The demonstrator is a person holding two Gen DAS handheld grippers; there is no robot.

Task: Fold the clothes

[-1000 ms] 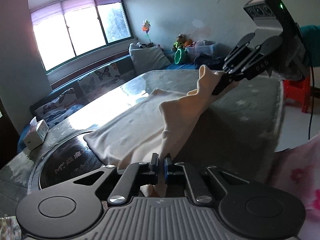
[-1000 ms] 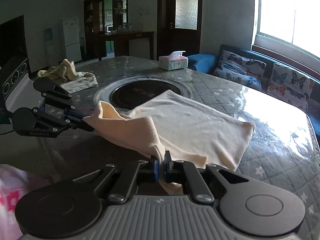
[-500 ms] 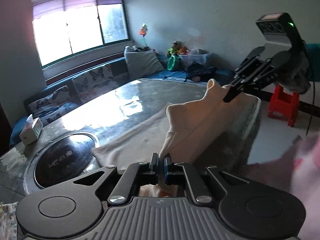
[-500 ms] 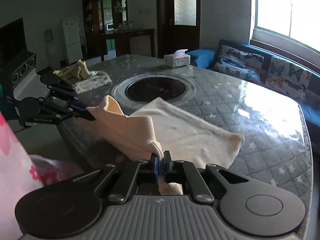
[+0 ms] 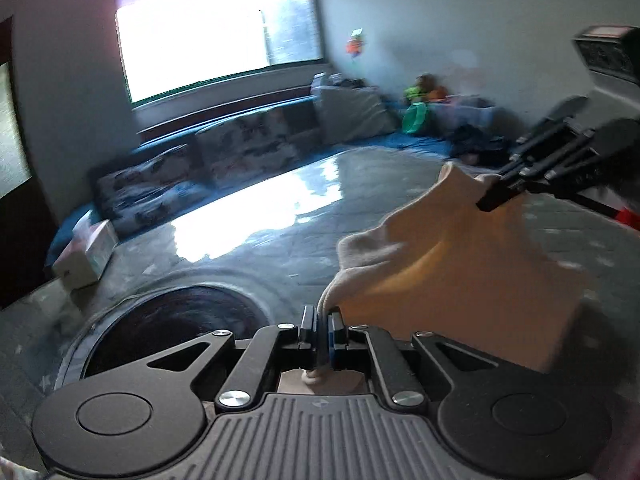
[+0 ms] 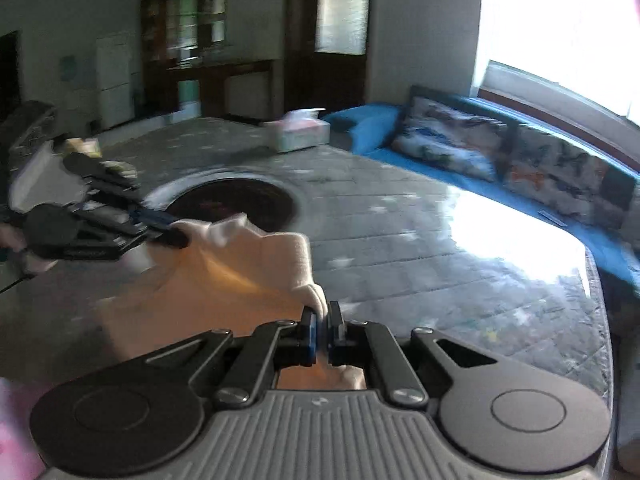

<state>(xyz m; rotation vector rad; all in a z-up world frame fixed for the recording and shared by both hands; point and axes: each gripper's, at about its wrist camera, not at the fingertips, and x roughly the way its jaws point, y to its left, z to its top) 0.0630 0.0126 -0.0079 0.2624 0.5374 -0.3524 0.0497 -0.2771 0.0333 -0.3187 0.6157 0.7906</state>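
Grippers: we count two, the left gripper [image 5: 323,334] and the right gripper [image 6: 320,334], each also seen from the other's camera.
Left jaws: together, clamped on a pinch of the cream cloth [image 5: 460,276]; a bit of fabric pokes out behind them.
Right jaws: together, clamped on another corner of the cream cloth [image 6: 224,280].
Cloth count: we see one garment held, stretched between the two grippers and lifted over the near edge of the bench [image 6: 400,240]; its lower part hangs down.
Cloth type: we cannot tell what kind of garment it is, since folds and blur hide its shape.
Second cloth: one crumpled pale bundle [image 6: 86,146] lies at the far side of the bench, half hidden behind the left gripper.
Bench fittings: one round dark recessed plate [image 5: 168,320] sits in the grey quilted top.
Tissue box: one tissue box [image 6: 300,134] stands near the far bench edge.
Sofa: one blue sofa [image 6: 500,152] with three patterned cushions in view, their prints smeared.
Window: one bright window [image 5: 216,36], washed out.
Toys: a small pile of toys [image 5: 424,100] in the corner, too blurred to count.
Cut off: a pink flowered sleeve [image 6: 16,420] shows only at the frame corner.
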